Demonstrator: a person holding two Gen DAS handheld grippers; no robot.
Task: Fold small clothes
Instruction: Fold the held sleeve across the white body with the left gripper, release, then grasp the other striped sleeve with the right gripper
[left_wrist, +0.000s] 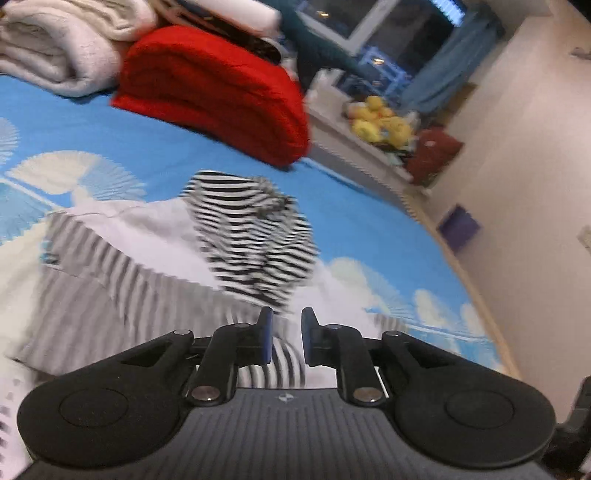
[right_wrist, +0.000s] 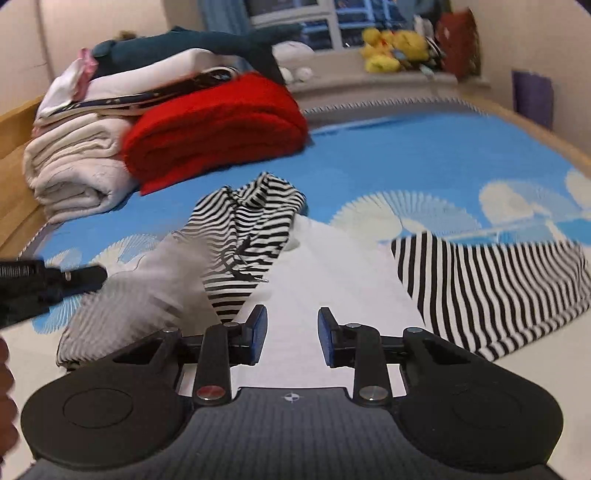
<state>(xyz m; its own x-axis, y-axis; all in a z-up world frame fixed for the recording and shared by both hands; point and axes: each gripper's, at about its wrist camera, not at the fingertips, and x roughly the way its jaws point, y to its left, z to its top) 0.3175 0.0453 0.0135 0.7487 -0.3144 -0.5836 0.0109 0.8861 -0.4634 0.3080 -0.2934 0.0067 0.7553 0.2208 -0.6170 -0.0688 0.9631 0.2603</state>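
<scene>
Blue bed (right_wrist: 406, 155) fills mid-frame, striped garment (right_wrist: 243, 236) spread centre; left gripper (left_wrist: 287, 338) and right gripper (right_wrist: 291, 338) fingers both parted, holding nothing.

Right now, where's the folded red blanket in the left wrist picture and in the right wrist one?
Left wrist: red blanket sits upper centre-left, right of the white folded blanket.
Right wrist: red blanket sits upper centre-left, white folded blanket on its left.
Shared landmark: yellow plush toys by the window.
</scene>
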